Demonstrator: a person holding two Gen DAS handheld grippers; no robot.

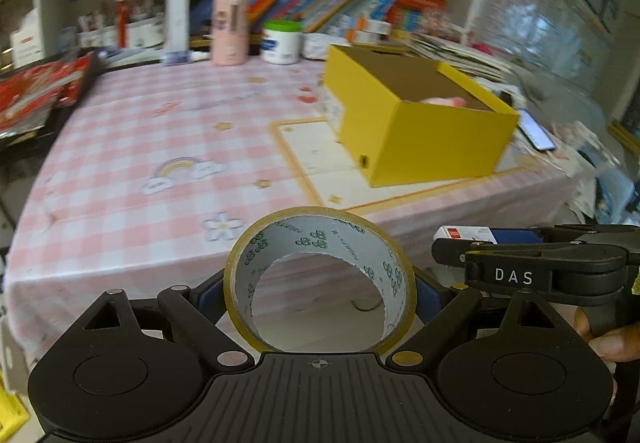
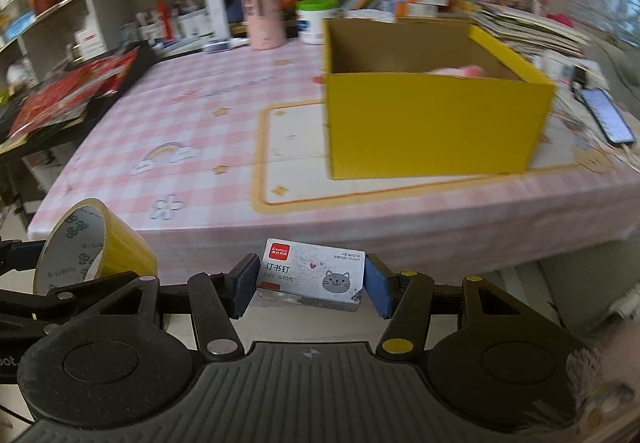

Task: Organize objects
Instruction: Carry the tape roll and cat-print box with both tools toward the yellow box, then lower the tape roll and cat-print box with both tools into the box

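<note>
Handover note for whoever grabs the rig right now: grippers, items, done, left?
Left gripper: shut on the roll of tape, held off the table's near edge.
Right gripper: shut on the small staples box, beside the left one, also short of the table.
Yellow box: open, on the mat on the pink checked tablecloth; something pink already lies inside, too blurred to name.
Done: both items picked up.
Left: probably carry both over the yellow box, release them inside.
</note>
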